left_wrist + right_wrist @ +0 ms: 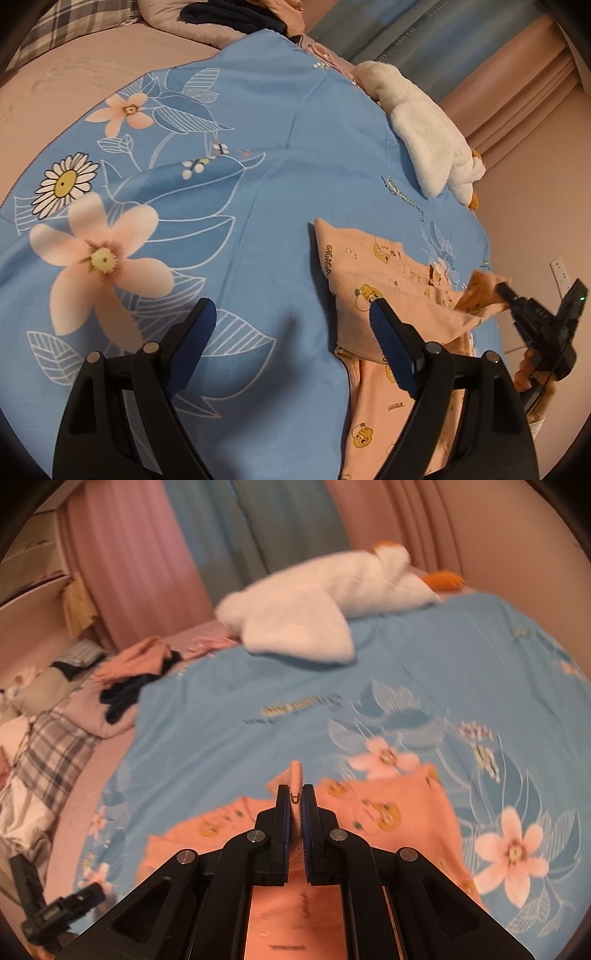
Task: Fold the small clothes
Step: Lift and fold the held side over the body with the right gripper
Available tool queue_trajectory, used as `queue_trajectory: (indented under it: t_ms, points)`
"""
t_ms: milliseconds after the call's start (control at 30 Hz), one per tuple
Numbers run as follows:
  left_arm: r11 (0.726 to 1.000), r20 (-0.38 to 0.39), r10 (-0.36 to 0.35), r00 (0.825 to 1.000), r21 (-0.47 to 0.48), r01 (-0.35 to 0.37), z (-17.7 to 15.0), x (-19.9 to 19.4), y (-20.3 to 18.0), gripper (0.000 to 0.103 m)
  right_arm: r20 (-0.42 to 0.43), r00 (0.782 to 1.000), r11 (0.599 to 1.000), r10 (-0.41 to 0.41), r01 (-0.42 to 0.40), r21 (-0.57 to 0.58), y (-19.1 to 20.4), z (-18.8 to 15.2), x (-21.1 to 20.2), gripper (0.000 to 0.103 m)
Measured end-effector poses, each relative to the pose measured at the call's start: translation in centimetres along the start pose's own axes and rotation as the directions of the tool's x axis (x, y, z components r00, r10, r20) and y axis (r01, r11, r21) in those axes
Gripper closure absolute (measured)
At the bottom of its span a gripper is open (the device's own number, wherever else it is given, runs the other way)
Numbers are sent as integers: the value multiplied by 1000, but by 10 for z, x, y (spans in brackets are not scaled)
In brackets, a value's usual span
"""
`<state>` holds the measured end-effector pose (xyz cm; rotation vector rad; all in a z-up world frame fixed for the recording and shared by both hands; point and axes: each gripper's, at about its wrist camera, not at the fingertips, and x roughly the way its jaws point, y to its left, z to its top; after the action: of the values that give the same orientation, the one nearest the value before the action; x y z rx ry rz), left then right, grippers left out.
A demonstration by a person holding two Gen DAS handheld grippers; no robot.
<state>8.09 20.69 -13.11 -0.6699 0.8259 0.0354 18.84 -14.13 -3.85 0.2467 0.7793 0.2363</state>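
1. Garment (373, 280): peach, printed "GAGAGA" with cartoon animals, lying on the blue floral cover (258, 155) near its edge.
2. Right tongs (296, 797): pinching together on a garment fold, lifting it.
3. Left tongs (291, 317): standing apart, hovering, gripping nothing.
4. Plush goose (314, 602): lying beyond the garment.
5. Clothes pile (136, 679): sitting at the cover's far corner.

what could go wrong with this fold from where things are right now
1. The right gripper pinches only a narrow edge of the peach garment; the fabric might slip out mid-fold.
2. The left gripper is open with nothing between its jaws, so the rest of the garment is unpinned and may drag or bunch across the blue sheet.
3. The white plush toy lies on the sheet beyond; a wide swing could brush it.
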Motion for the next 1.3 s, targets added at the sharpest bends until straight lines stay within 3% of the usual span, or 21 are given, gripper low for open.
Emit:
queue_trajectory:
  t_ms: [467,800,1300]
  points:
    - [999,33,-48,998,23,47,-6,5,-10,22,-127,988,993,-83,93,75,-35,-37,27,96]
    - [998,17,-48,999,39,47,-8,12,-15,22,-141,985,988,-97,112,101,-44,-45,27,96]
    - [989,-51,-99,994,105,104,-22,30,-36,24,19,1000,993,-16,14,117,-52,-27,-3,96]
